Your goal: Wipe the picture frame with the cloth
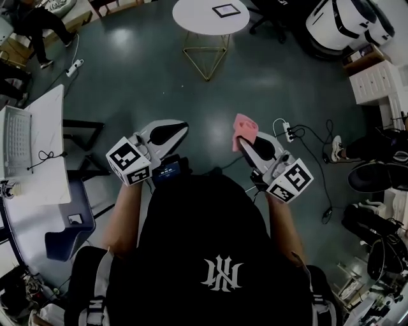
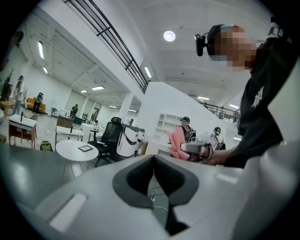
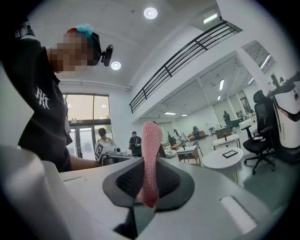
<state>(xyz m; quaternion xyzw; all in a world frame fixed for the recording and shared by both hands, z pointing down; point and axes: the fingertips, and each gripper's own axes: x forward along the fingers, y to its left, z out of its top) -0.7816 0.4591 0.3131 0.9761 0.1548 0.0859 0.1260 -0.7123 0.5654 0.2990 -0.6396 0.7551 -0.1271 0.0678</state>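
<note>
Out ahead across the floor: the round white table (image 1: pixel 191 27) stands well apart from me, with the picture frame (image 1: pixel 226 10) lying flat on top.
Head view only: I've got both grippers held over the floor in front of my chest, neither one near the table.
Right gripper (image 3: pixel 150 180): jaws pinched tight on the pink cloth (image 3: pixel 151 150). It sticks straight up between the pads, and from the head view it flops out past the tips.
Left gripper (image 2: pixel 153 161): jaws closed tip to tip with nothing between them, just a sliver of floor and cable showing through lower down.
Left gripper view extra: it catches the other gripper and the cloth off to its right, plus the table and frame far off to its left.
Right gripper view extra: the frame sits on the table over to its right, and the left gripper's marker cube (image 3: pixel 100 150) shows to its left.
Room to move: wide stretch of floor (image 1: pixel 140 76) between me and the table. A power strip (image 1: pixel 288 132) with cables lies just right of the right gripper, and a desk (image 1: pixel 51 127) with a laptop (image 1: pixel 16 137) is off to my left.
Room: big open office, dark grey floor, white drawers (image 1: pixel 373 83) at the right, a few people in the back.
</note>
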